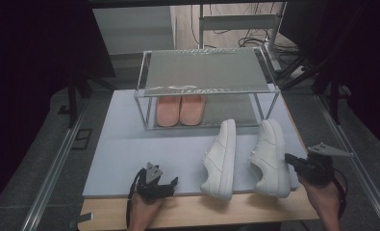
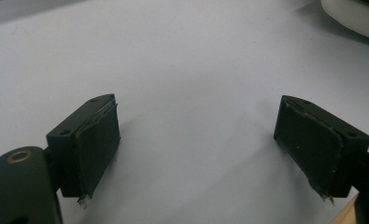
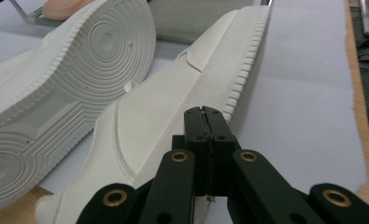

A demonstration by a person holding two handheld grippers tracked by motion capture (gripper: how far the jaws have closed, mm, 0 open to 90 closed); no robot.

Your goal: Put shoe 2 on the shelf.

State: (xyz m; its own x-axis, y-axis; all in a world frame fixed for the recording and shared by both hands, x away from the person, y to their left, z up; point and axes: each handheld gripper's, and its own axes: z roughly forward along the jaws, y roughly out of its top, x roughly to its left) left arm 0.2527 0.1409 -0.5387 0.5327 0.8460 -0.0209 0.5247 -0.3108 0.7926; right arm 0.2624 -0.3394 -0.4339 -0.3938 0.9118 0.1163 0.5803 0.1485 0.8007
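Note:
Two white sneakers lie on their sides on the pale mat (image 1: pixel 130 154). The left sneaker (image 1: pixel 221 161) turns its ribbed sole (image 3: pixel 70 93) toward the right gripper view. Just in front of my right gripper lies the right sneaker (image 1: pixel 270 159), its stitched upper (image 3: pixel 173 107) facing up. My right gripper (image 1: pixel 289 160) hovers at that sneaker's right side, and its jaws (image 3: pixel 205 112) are pressed together with nothing visible between them. My left gripper (image 1: pixel 159 180) rests near the mat's front edge, with its jaws (image 2: pixel 196 149) wide open over bare mat.
A two-level metal rack (image 1: pixel 204 72) stands at the back of the mat with a pair of pink shoes (image 1: pixel 180 109) on its lower shelf. The wooden table edge (image 1: pixel 202 211) runs along the front. Metal rails flank the table.

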